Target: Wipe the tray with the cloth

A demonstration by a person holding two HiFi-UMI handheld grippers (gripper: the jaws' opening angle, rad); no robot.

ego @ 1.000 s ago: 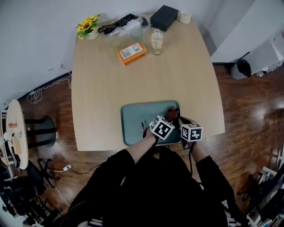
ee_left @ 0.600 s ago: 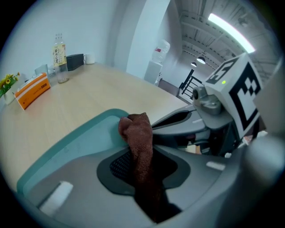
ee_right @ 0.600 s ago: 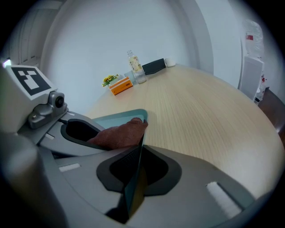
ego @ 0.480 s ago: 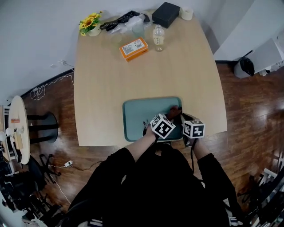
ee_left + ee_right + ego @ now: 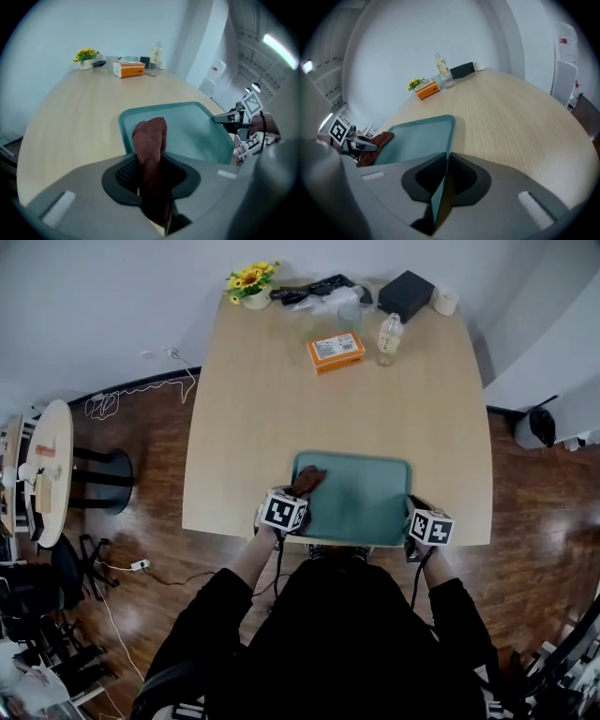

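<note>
Okay, one stroke is done. Your left tongs have dragged the cloth across the tray, from right beside the right tongs over to the tray's end nearest the table's left edge.

- Left tongs: clamped on the brown cloth. The folded wad sticks out past the pads, and its tip sits just inside the tray's rim.
- Right tongs: haven't budged. Nearly closed, pinching the tray's rim at the corner towards the table's right edge, so they are your anchor.
- Tray: same spot, flush along the table's near edge, roughly mid-way along it. It didn't slide during the stroke, so the anchor is working.

My read is that this pass covered only one band of the tray. You'd likely want a return stroke offset towards the far rim, then another along the near rim. Keep the right grip as it is.
</note>
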